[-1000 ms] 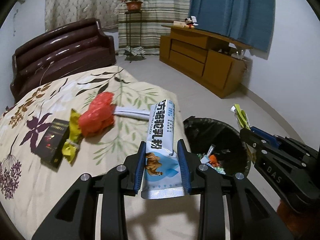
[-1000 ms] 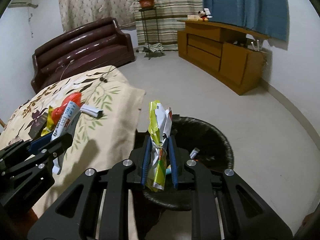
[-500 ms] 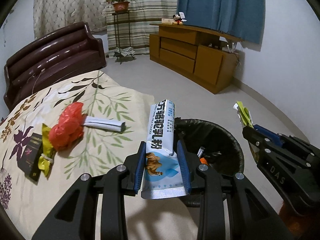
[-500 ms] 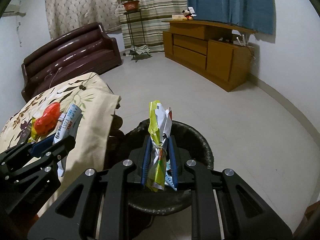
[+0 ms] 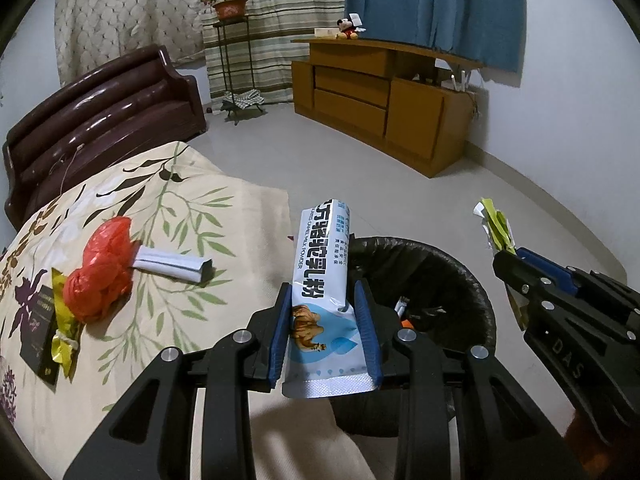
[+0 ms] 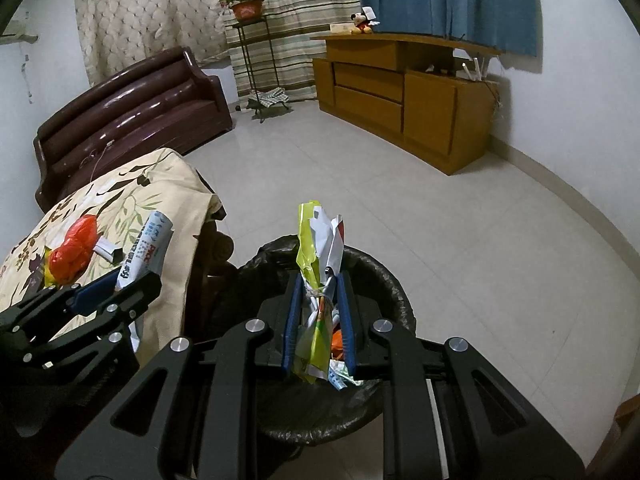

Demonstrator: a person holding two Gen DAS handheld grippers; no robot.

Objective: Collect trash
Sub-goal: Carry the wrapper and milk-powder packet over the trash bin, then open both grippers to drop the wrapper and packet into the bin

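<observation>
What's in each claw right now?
Left gripper: closed on a milk powder sachet.
Right gripper: closed on a crumpled wrapper.

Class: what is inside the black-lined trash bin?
Inside the trash bin, a white wrapper and an orange scrap show; the right gripper's bundle hides the rest.

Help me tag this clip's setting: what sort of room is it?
Likely a home living room: a dark brown sofa, a wooden cabinet beneath curtains, and a potted plant on a stand.
</observation>
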